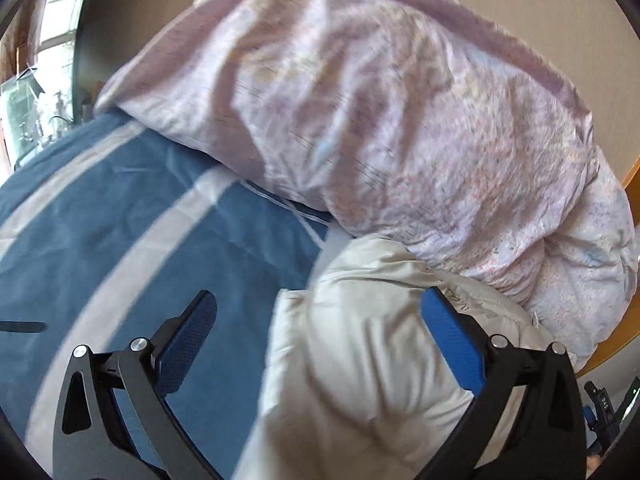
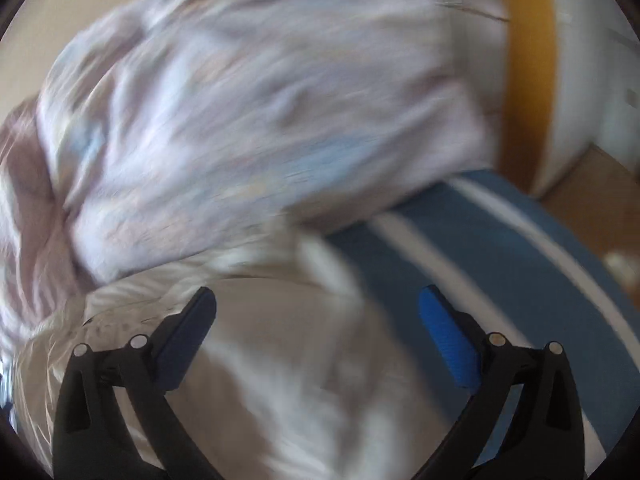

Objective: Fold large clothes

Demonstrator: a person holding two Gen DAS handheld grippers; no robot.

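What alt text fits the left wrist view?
The open left claw hovers over a puffy white jacket lying on a blue sheet with white stripes. A bunched pink floral duvet fills the space behind, and a window shows at far left.

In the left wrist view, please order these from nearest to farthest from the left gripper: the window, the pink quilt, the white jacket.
1. White jacket: between the open fingers of the left gripper, toward its right finger.
2. Pink quilt: bunched beyond the jacket, on the blue striped sheet.
3. Window: far back, upper left.
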